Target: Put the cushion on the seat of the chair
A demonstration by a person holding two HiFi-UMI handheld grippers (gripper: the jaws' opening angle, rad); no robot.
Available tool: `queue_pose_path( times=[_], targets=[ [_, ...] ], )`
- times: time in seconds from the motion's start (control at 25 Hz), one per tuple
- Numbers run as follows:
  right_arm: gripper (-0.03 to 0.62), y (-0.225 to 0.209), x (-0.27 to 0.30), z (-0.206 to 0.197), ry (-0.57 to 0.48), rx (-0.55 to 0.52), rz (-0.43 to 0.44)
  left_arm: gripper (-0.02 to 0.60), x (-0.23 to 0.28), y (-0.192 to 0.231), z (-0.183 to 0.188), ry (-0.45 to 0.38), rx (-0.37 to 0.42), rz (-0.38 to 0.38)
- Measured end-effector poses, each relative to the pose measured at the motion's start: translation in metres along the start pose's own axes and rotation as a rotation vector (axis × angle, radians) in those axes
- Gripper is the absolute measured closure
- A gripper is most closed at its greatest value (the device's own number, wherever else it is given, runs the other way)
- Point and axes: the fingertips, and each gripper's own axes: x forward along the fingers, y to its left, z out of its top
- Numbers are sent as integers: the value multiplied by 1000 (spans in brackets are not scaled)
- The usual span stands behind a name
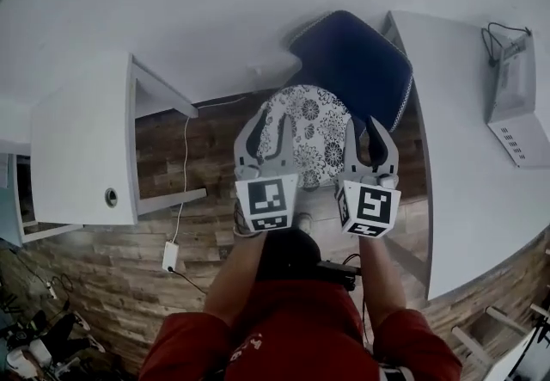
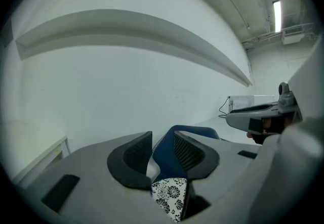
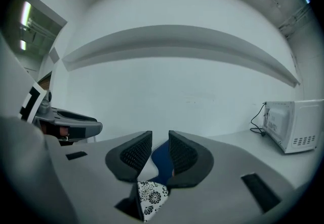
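Left claw point(image 1: 268, 132): closed on the near-left edge of the cushion point(image 1: 309, 125). In the left gripper view the claw point(image 2: 162, 142) has its two ribbed jaws close together. The patterned cloth point(image 2: 169, 195) is pinched at their base, and a narrow gap stays open toward the tips.
Right claw point(image 1: 366, 137): clamped on the near-right edge of the same cushion. In the right gripper view the claw point(image 3: 160, 139) has its jaws close together on a corner of the cloth point(image 3: 150, 195).
Cushion: round, white with a black flower pattern, held between the two claws. In the head view it overlaps the near side of the chair point(image 1: 357, 61). Whether it rests on the seat cannot be told.
Chair: dark blue, just beyond the cushion and between the two counters. Its blue surface shows through the jaw gap in the left gripper view point(image 2: 167, 160) and the right gripper view point(image 3: 161, 160).
Left counter point(image 1: 82, 147): white, well apart from the chair.
Right counter point(image 1: 455, 156): white, just beside the chair, carrying a white microwave point(image 1: 514, 100) at its far right. The microwave also shows in the right gripper view point(image 3: 293, 124).
Floor point(image 1: 198, 156): wood planks, with a small white adapter point(image 1: 170, 256) lying on it and a thin cable running up from it.
Person: red sleeves point(image 1: 185, 349) at the near edge, one arm behind each claw.
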Motion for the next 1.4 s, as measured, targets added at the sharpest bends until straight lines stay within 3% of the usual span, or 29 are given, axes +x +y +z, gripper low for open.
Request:
queue_pose_path(
  times=[0.68,1.12,1.4],
  targets=[
    [485,0,-79,116,-184,-27,21,468,-78,-24,115,-178,42,-13],
    [562,4,-92,134,-232,-7,55,548,-95,-36,133,-214,44,-47],
    [566,6,-87,135,-231,-12,60,552,-95,-33,144,-246,49,-47]
  ],
)
